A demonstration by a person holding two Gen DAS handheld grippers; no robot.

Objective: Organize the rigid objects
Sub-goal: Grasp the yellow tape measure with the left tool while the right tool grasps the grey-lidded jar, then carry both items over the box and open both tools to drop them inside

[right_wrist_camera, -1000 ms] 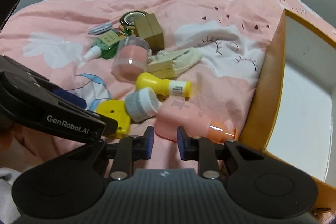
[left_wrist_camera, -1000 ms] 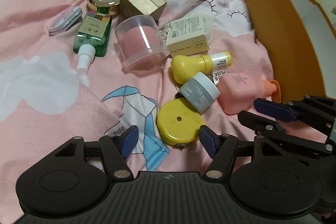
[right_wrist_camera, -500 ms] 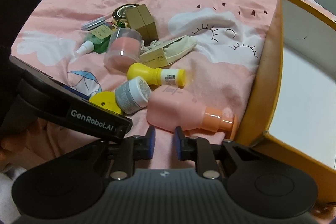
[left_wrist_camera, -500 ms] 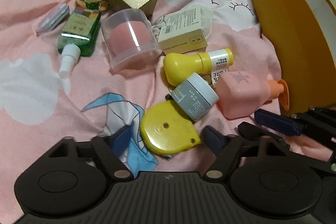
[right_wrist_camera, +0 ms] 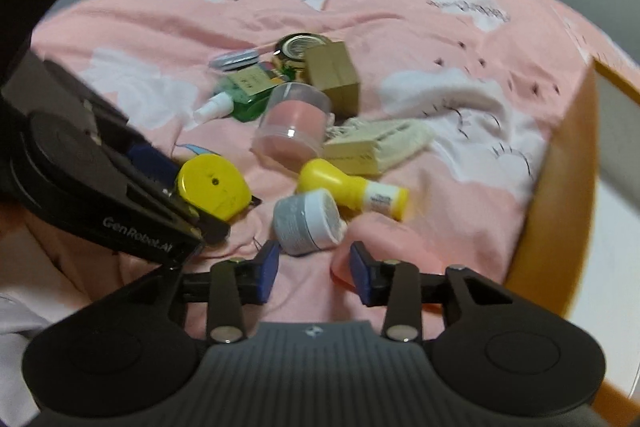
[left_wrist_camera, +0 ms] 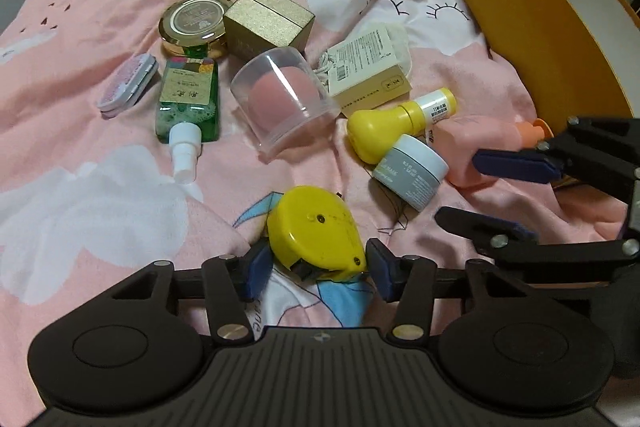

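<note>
Yellow tape measure (left_wrist_camera: 316, 231) on bed (left_wrist_camera: 120, 195), near edge hidden behind blue pads, between closing jaws of left hand-held gripper (left_wrist_camera: 316, 269); contact unclear. Pink bottle (left_wrist_camera: 476, 143) partly covered by right hand-held gripper (right_wrist_camera: 314, 269), jaws opening, bottle base blurred beside right pad, nothing clamped. One grey jar (left_wrist_camera: 412, 173), one yellow bottle (left_wrist_camera: 396, 123), one orange box (left_wrist_camera: 540, 27) cut off at frame edge.

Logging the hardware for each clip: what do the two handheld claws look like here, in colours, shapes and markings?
Both are matte black plastic. The left claw and right claw each have a ribbed body, two round discs, silver rivets on the linkage bars and dark blue pads on the fingers. The right wrist view shows white "GenRobot.AI" lettering on the left one's side. No cables or sleeves are clear.
</note>
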